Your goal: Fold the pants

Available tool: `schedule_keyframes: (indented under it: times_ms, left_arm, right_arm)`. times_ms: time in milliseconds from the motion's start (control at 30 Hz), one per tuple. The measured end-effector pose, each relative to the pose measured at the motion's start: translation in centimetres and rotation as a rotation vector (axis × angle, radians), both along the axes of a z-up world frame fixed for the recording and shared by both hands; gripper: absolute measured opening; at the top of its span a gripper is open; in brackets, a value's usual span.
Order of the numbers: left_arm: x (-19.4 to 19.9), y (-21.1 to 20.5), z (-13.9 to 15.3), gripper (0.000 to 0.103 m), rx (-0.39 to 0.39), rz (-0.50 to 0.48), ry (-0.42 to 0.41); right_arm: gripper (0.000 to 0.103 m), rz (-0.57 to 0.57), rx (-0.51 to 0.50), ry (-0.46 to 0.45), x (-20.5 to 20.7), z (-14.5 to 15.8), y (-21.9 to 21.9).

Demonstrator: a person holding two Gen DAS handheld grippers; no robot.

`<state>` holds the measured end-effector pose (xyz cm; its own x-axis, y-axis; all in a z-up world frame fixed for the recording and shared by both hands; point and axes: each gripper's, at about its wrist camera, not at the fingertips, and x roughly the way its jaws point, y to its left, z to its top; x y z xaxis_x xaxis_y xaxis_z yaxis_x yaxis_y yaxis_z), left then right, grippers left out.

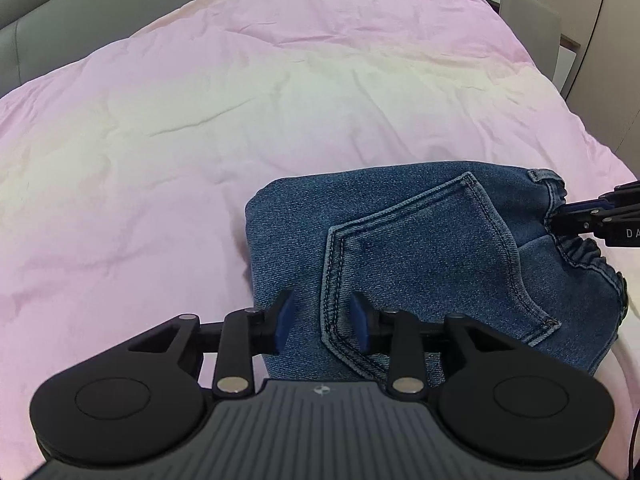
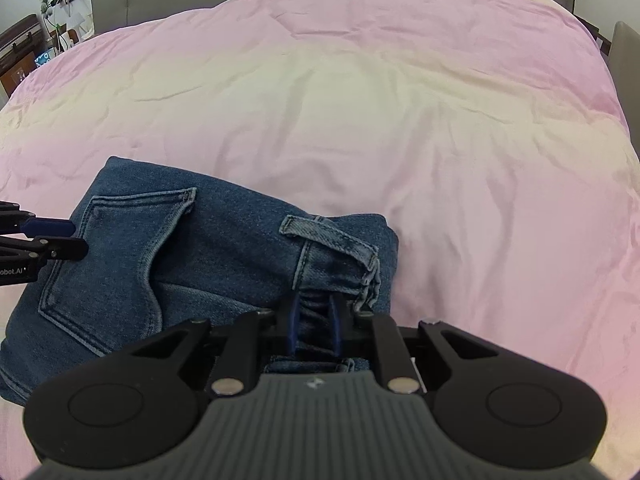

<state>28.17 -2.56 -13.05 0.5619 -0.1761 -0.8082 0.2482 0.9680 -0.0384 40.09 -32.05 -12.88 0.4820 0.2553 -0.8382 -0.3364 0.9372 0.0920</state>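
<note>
While the folded jeans (image 1: 420,264) lie bunched on the pink bedspread (image 1: 240,120) near its front edge, the left gripper (image 1: 320,316) is seen released, its blue pads spread apart over the back pocket (image 1: 420,248) seam. The right gripper (image 2: 314,320) is set at the gathered waistband (image 2: 316,316), denim lying between its narrowly parted fingers; whether it is clenched cannot be told.
</note>
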Motion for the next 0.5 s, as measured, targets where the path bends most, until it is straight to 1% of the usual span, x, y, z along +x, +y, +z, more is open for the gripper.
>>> schedule_keyframes:
  times_ms: [33, 67, 100, 133, 167, 233, 267, 333, 433, 500]
  left_arm:
    - [-0.2, 0.3, 0.4, 0.048, -0.004, 0.008, 0.001]
    - [-0.5, 0.6, 0.9, 0.057, -0.012, 0.016, 0.001]
    - [-0.8, 1.0, 1.3, 0.061, -0.025, 0.022, 0.003]
    - [-1.1, 1.4, 1.8, 0.067, -0.040, 0.027, 0.006]
    - [-1.4, 1.8, 2.3, 0.070, -0.054, 0.034, 0.007]
    - [-2.0, 2.5, 3.0, 0.078, -0.073, 0.058, 0.005]
    - [-2.3, 2.9, 3.1, 0.083, -0.084, 0.078, 0.007]
    - [-2.7, 3.7, 3.0, 0.084, -0.122, 0.112, 0.026]
    - [-3.5, 4.9, 1.7, 0.084, -0.189, 0.164, 0.049]
    - [-3.9, 5.3, 0.7, 0.084, -0.210, 0.193, 0.051]
  right_arm:
    - [0.021, 0.001, 0.027, -0.001, -0.3, 0.4, -0.4]
    - [0.038, -0.002, 0.052, -0.001, -0.6, 0.8, -0.8]
    - [0.052, -0.010, 0.067, -0.002, -1.0, 1.1, -1.3]
    - [0.054, -0.017, 0.073, -0.002, -1.3, 1.4, -1.7]
    - [0.054, -0.020, 0.084, 0.002, -1.7, 1.8, -2.2]
    - [0.062, -0.032, 0.116, 0.024, -2.3, 1.9, -3.3]
    - [0.067, -0.044, 0.140, 0.041, -2.5, 1.8, -4.0]
    - [0.068, -0.072, 0.190, 0.077, -2.8, 1.3, -5.4]
    - [0.068, -0.135, 0.288, 0.152, -3.1, -0.3, -7.4]
    - [0.069, -0.186, 0.365, 0.201, -3.2, -1.8, -8.7]
